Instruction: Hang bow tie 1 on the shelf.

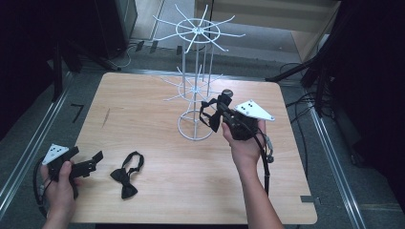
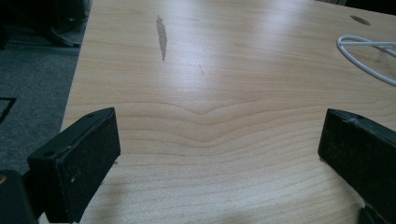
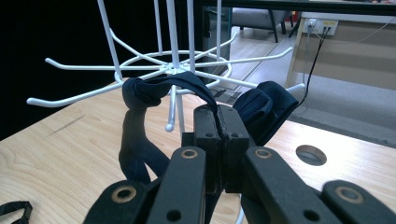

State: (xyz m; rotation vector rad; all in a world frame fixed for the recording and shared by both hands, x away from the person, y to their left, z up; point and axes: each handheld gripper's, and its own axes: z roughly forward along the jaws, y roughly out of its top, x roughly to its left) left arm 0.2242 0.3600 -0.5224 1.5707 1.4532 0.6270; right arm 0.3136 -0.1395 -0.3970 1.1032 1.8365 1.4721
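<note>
A white wire display rack (image 1: 196, 86) with hook arms stands at the table's back middle. My right gripper (image 1: 223, 110) is shut on the strap of a black bow tie (image 1: 213, 117), held up beside the rack's lower tier. In the right gripper view the strap (image 3: 154, 91) drapes over the jaws just in front of the lower hooks (image 3: 84, 95), and the bow (image 3: 266, 109) hangs to the right. A second black bow tie (image 1: 126, 173) lies on the table near the front left. My left gripper (image 1: 90, 162) sits open just left of it, with its pads (image 2: 81, 163) wide apart over bare wood.
The wooden table (image 1: 157, 143) has a dark streak (image 1: 106, 117) at left and a round cable hole (image 3: 311, 154) near the rack. Part of the rack's white base ring (image 2: 369, 53) lies ahead of my left gripper. Dark stands and cables surround the table.
</note>
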